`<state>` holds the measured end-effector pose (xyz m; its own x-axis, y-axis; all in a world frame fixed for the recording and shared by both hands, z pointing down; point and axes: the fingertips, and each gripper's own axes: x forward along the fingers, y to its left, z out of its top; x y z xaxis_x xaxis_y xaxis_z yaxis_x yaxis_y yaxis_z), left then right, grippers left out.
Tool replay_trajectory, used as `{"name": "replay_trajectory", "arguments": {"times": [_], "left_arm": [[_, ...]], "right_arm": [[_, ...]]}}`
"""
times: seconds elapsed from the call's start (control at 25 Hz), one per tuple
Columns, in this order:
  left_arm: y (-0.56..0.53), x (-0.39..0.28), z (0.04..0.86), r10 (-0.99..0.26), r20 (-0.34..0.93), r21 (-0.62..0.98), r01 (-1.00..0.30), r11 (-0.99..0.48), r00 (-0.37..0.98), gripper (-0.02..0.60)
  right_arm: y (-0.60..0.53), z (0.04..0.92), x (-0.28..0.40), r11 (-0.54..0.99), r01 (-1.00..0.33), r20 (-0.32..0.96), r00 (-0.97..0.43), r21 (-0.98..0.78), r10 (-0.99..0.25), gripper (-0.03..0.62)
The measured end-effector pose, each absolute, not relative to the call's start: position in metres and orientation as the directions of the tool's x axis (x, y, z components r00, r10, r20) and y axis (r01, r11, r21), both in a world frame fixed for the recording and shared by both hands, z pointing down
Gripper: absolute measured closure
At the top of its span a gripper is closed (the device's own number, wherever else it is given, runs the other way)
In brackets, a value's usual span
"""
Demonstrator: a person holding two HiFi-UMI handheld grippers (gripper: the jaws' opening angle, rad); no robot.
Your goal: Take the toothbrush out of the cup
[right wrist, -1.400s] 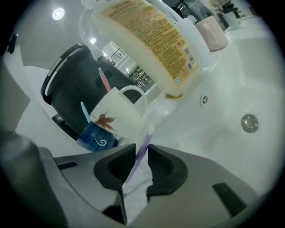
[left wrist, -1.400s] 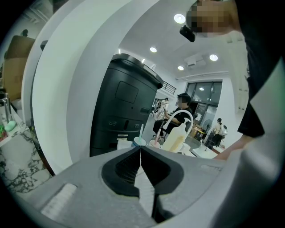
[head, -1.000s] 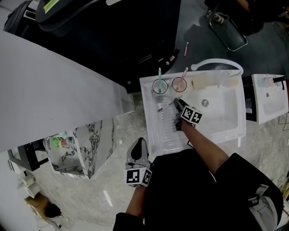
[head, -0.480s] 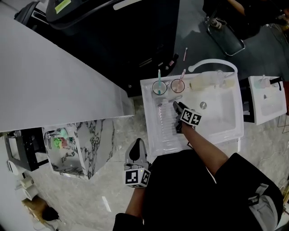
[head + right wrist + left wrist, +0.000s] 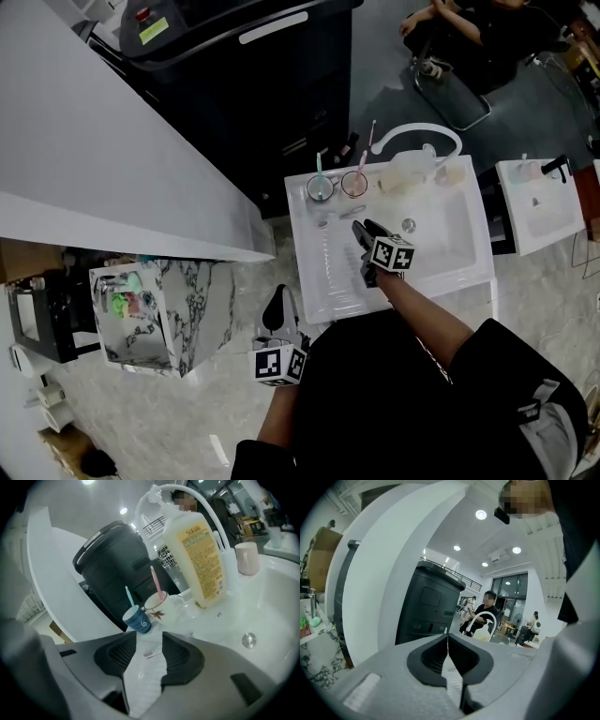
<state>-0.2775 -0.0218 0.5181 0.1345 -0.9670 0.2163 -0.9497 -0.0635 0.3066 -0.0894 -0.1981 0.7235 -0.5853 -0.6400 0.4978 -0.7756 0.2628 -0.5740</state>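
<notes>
A loose toothbrush (image 5: 336, 217) with a pink head (image 5: 149, 654) lies flat on the ribbed drainboard (image 5: 323, 272) of the white sink. Behind it stand a blue cup (image 5: 320, 187) (image 5: 138, 620) with a teal toothbrush (image 5: 127, 596) and a white leaf-print cup (image 5: 353, 184) (image 5: 160, 609) with a pink toothbrush (image 5: 154, 581). My right gripper (image 5: 362, 228) (image 5: 149, 641) hovers above the drainboard; its jaws have just been opening and nothing is between them. My left gripper (image 5: 279, 295) (image 5: 448, 641) hangs in front of the sink, shut and empty.
A yellow soap bottle (image 5: 199, 559) and a small pink cup (image 5: 247, 557) stand at the back rim under the white arched faucet (image 5: 417, 136). The basin drain (image 5: 248, 640) is to the right. A dark bin (image 5: 429, 606) and a white counter (image 5: 103, 159) lie to the left.
The right gripper has lifted off the drainboard and drawn back, leaving the toothbrush lying there. The left gripper has risen a little.
</notes>
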Motion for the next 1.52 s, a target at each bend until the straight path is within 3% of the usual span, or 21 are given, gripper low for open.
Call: {"name": "replay_trajectory", "arguments": {"times": [0.64,0.96,1.4,1.52], "left_arm": [[0.031,-0.242,0.482,-0.981,0.056,0.330,-0.931,-0.158,0.186,0.561],[0.034,-0.213,0.491,-0.969,0.037,0.372,-0.904,-0.212,0.243,0.561],[-0.049,-0.167,0.492,-0.948,0.078,0.332,-0.905,-0.266,0.308,0.561],[-0.084,-0.149,0.497,-0.940,0.105,0.314,-0.908,-0.278,0.325,0.561]], "right_arm": [[-0.111,0.563,-0.063,0.550,-0.779,0.350,-0.627,-0.302,-0.696,0.442],[-0.064,0.518,-0.021,0.531,-0.819,0.322,-0.574,-0.219,-0.753,0.453],[-0.087,0.480,0.045,0.484,-0.857,0.255,-0.514,-0.175,-0.819,0.594],[-0.106,0.476,0.071,0.468,-0.868,0.254,-0.497,-0.167,-0.830,0.594]]}}
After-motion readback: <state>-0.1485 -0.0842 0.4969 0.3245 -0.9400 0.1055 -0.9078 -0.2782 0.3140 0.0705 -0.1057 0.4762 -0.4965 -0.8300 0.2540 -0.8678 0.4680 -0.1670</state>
